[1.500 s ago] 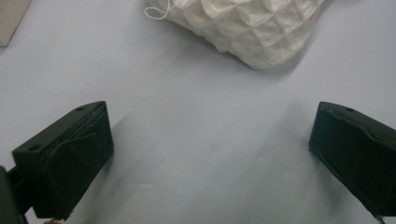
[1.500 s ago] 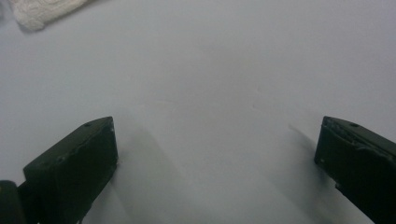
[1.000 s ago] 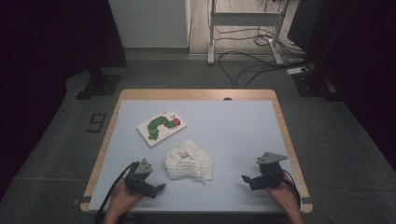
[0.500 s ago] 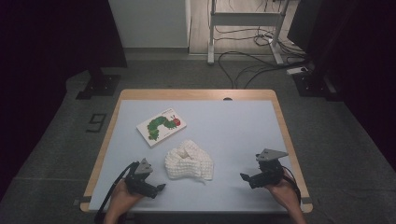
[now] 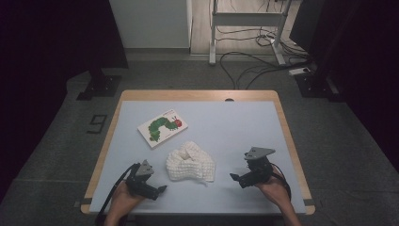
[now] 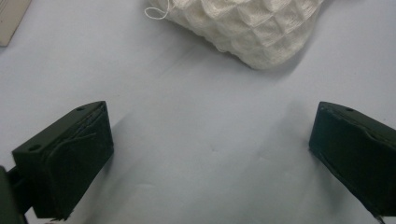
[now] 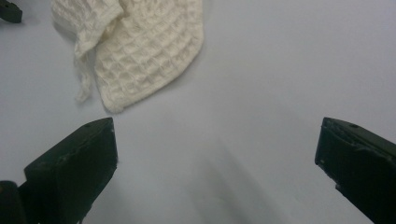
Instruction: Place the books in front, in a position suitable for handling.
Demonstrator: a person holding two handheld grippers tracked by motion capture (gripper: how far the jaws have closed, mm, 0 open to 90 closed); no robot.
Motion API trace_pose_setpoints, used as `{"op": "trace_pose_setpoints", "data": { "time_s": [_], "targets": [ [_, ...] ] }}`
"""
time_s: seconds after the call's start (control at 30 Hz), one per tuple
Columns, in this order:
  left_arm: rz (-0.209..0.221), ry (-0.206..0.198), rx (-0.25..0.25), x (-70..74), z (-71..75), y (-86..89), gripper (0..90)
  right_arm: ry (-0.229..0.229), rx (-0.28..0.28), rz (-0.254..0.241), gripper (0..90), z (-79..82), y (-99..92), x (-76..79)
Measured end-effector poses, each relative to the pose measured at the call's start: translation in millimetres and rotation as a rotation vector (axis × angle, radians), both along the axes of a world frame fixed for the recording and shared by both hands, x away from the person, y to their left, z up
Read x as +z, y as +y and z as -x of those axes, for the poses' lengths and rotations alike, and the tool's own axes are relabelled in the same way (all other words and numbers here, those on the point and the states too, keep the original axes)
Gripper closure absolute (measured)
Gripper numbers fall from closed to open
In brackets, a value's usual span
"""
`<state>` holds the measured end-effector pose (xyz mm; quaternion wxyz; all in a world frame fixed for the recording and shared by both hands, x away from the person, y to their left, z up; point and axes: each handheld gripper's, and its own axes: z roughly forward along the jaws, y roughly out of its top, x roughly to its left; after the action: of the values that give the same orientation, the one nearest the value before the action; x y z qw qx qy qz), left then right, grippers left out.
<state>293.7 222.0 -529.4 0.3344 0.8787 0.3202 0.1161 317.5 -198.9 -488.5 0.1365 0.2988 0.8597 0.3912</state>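
Observation:
A crumpled white waffle-weave cloth [image 5: 190, 163] lies on the pale blue table [image 5: 226, 127], near its front middle. My left gripper [image 5: 157, 190] rests low just left of the cloth, pointing toward it. In the left gripper view, the left gripper [image 6: 210, 149] is open with bare table between its jaws, and the cloth [image 6: 247, 28] is a short way ahead. My right gripper [image 5: 237, 180] sits to the cloth's right, also facing it. The right gripper [image 7: 215, 158] is open and empty, with the cloth [image 7: 135, 51] ahead and to its left.
A picture book with a green caterpillar on its cover [image 5: 162, 127] lies flat behind the cloth, to the left. The table has a wooden rim [image 5: 197, 95]. Beyond it, cables [image 5: 249, 61] run across the floor below a metal stand [image 5: 244, 28].
My right gripper has shifted a little left, toward the cloth. The left gripper, cloth and book have stayed where they were.

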Motion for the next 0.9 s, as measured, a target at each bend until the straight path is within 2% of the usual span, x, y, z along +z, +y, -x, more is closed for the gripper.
{"op": "trace_pose_setpoints", "data": {
  "time_s": [0.4, 0.9],
  "targets": [
    [0.0, 0.0, 0.0, 0.0, 0.0, 0.0, 0.0, 0.002, 0.05, -0.001, 0.0, -9.1, 28.4, 4.3],
    [0.0, 0.0, -0.001, 0.0, 0.0, 0.1, 0.0, -0.006, 0.13, 0.021, 0.0, -23.5, 73.8, 9.1]
  ]
}}
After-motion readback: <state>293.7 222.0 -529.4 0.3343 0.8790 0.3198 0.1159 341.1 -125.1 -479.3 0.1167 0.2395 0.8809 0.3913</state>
